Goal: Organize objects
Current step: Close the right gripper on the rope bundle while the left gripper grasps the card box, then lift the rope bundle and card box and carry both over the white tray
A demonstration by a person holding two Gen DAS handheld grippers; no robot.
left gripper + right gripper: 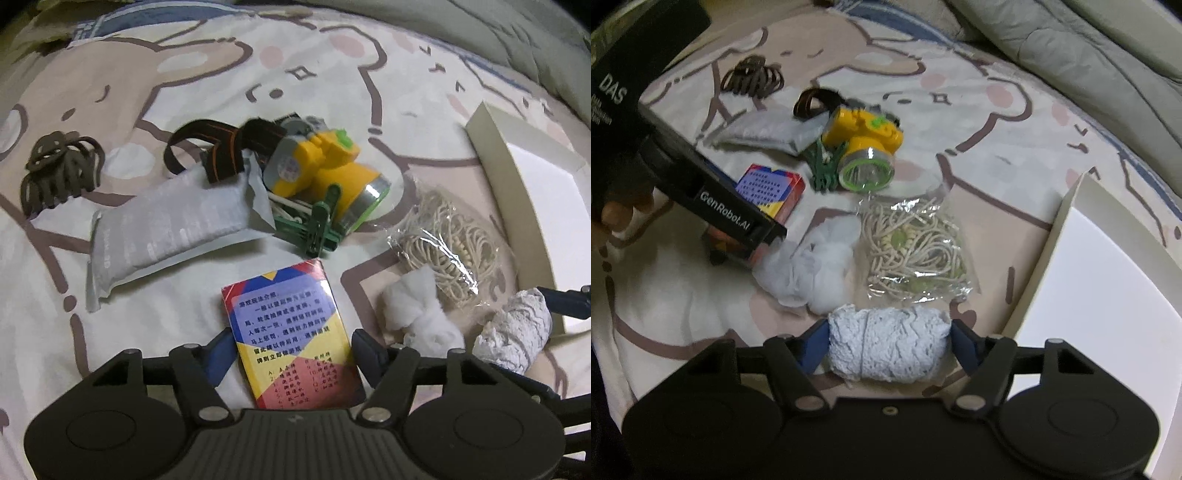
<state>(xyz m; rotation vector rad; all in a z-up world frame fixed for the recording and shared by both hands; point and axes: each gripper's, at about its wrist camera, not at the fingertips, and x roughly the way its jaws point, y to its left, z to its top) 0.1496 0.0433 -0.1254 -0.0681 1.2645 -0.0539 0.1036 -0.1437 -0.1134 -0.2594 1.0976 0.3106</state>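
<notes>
A colourful card box [291,325] lies on the cartoon-print bedsheet [110,92]. My left gripper [291,350] is shut on it, one blue pad against each long side. In the right wrist view the same box [768,188] shows under the left gripper [738,251], held by a person's hand. A roll of white lace [890,343] lies crosswise between the fingers of my right gripper [888,347], which is shut on its two ends. In the left wrist view that roll [513,332] sits at the right, beside a dark finger [565,299].
Spread on the sheet are a yellow headlamp [321,166] with a strap, green clips [317,229], a grey pouch [166,229], brown hair ties [59,166], a bag of beige cords [916,247] and white cotton [816,266]. An open white box [1108,277] stands at the right. A grey-green quilt [1071,44] lies behind.
</notes>
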